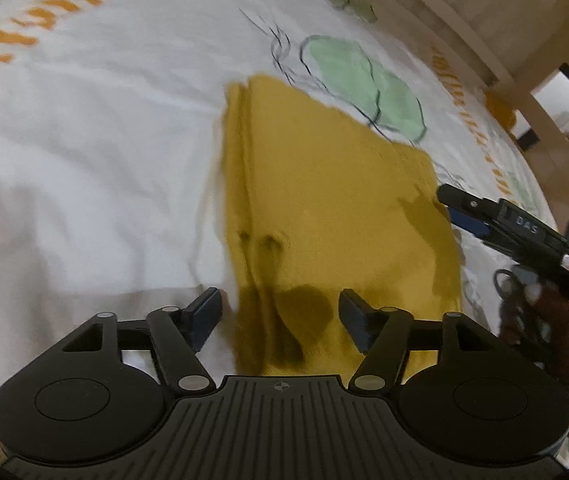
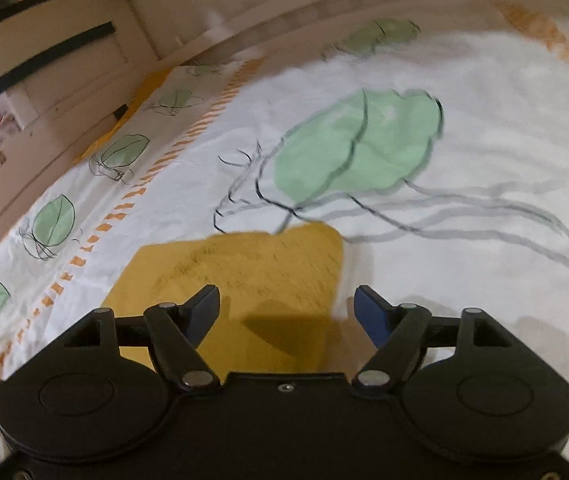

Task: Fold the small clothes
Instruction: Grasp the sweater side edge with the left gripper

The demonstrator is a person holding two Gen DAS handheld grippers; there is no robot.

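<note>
A mustard-yellow cloth (image 1: 324, 200) lies folded flat on a white bedspread with green jellyfish prints (image 1: 84, 140); its layered fold edges run along its left side. My left gripper (image 1: 280, 312) is open and empty, hovering over the cloth's near end. The right gripper shows in the left wrist view (image 1: 450, 204) at the cloth's right edge. In the right wrist view the cloth (image 2: 244, 268) lies just ahead of my right gripper (image 2: 288, 304), which is open and empty above its near edge.
The bedspread (image 2: 464, 128) has an orange dashed border (image 2: 132, 196). A beige wooden bed frame (image 1: 484, 20) runs along the far side. A cupboard or drawers (image 2: 44, 52) stand beyond the bed's left edge.
</note>
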